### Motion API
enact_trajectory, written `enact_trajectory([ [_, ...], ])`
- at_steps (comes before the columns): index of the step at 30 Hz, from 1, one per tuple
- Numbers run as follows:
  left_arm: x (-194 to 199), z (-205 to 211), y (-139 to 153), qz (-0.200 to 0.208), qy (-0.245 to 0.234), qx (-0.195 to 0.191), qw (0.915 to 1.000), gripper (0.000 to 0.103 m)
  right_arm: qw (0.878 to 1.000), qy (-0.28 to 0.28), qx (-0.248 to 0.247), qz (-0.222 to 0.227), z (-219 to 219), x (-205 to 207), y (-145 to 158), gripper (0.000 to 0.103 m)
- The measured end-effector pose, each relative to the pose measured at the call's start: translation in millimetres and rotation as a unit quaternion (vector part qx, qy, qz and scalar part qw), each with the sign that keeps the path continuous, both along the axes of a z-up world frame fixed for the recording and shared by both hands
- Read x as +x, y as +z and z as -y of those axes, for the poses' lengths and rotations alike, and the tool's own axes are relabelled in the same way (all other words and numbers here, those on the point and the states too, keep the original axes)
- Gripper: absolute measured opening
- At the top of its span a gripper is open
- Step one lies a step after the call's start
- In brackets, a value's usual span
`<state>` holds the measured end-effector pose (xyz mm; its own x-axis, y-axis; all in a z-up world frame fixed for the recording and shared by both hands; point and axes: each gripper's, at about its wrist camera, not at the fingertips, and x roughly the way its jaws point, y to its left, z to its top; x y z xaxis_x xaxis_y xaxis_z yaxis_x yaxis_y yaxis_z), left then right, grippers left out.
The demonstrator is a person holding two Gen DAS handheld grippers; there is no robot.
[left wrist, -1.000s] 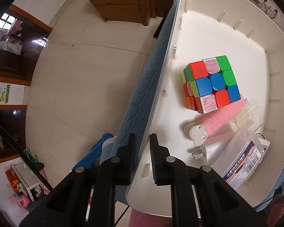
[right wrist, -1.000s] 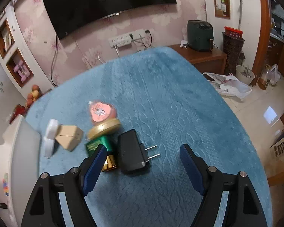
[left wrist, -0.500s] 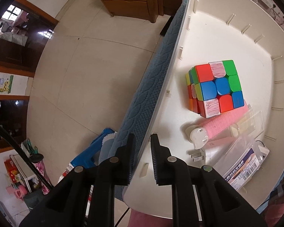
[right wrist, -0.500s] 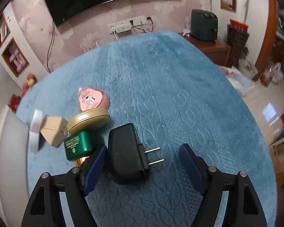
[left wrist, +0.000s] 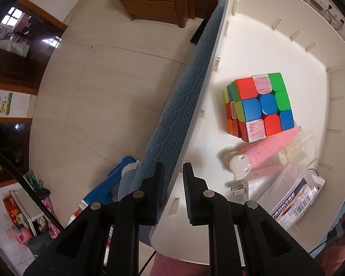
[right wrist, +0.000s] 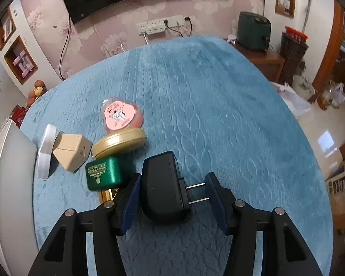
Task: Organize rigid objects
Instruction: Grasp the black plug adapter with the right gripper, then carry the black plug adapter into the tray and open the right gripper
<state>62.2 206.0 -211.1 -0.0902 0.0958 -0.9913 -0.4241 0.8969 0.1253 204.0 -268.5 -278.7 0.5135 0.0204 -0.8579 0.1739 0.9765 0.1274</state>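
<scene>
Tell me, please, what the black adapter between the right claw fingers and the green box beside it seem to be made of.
Black adapter: probably matte moulded plastic, dull and dark, with two bare shiny metal prongs. Green box: likely metal or glossy coated plastic; smooth sheen, gold lettering, a gold mirror-like part below it.

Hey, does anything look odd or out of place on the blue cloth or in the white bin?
One thing: the Rubik's cube in the white bin has worn, scuffed pinkish-white tiles. Otherwise, nothing looks spilled or broken.

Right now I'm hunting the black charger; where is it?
In the right wrist view, the black charger lies on the blue cloth between the open right claw, beside the green box.
</scene>
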Motion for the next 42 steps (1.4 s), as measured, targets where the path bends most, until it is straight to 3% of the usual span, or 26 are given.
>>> enact_trajectory([
  [8, 0.9, -2.8, 1.9, 0.011, -0.011, -0.026, 0.9996, 0.017, 0.999, -0.016, 0.012, -0.048, -6.4, -16.3, 3.5, 0.056],
  [15, 3.5, -9.1, 2.6, 0.024, -0.042, -0.053, 0.9974, 0.017, 0.995, -0.050, 0.063, -0.061, -16.9, -45.9, 19.4, 0.056],
  [25, 6.3, -11.9, 1.0, 0.026, -0.107, -0.091, 0.9897, 0.016, 0.997, -0.051, 0.062, -0.017, -63.1, -75.2, 74.8, 0.056],
  [32, 8.3, -14.3, -0.4, 0.025, -0.163, -0.110, 0.9801, 0.016, 1.000, -0.005, 0.028, 0.011, -120.7, -86.4, 106.3, 0.056],
  [42, 20.3, -6.2, -5.5, 0.015, -0.233, -0.132, 0.9632, 0.016, 0.998, 0.046, 0.015, 0.042, -195.2, -100.7, 128.5, 0.056],
])
